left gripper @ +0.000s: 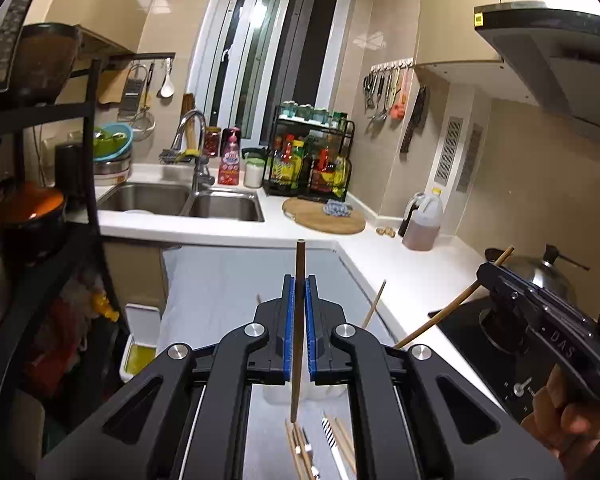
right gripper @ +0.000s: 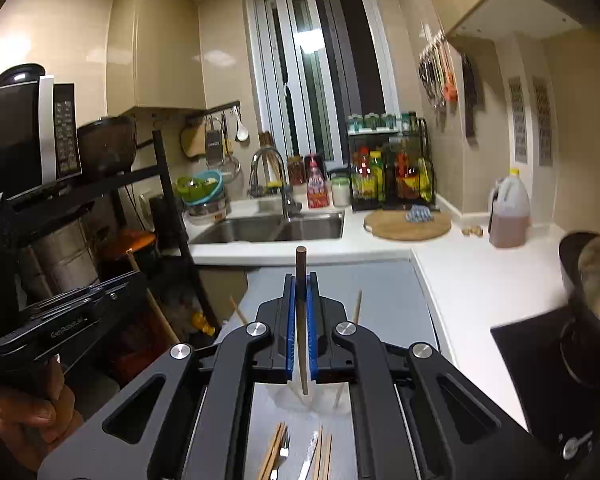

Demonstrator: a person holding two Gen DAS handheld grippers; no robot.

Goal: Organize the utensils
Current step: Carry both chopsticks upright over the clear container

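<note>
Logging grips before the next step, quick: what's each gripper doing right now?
Left gripper: shut on a dark brown chopstick.
Right gripper: shut on a dark chopstick.

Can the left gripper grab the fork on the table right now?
Probably not yet. The left gripper is already shut on a brown chopstick, so its jaws are full. The fork lies below with nothing covering it, but the chopstick must be put down first.
</note>
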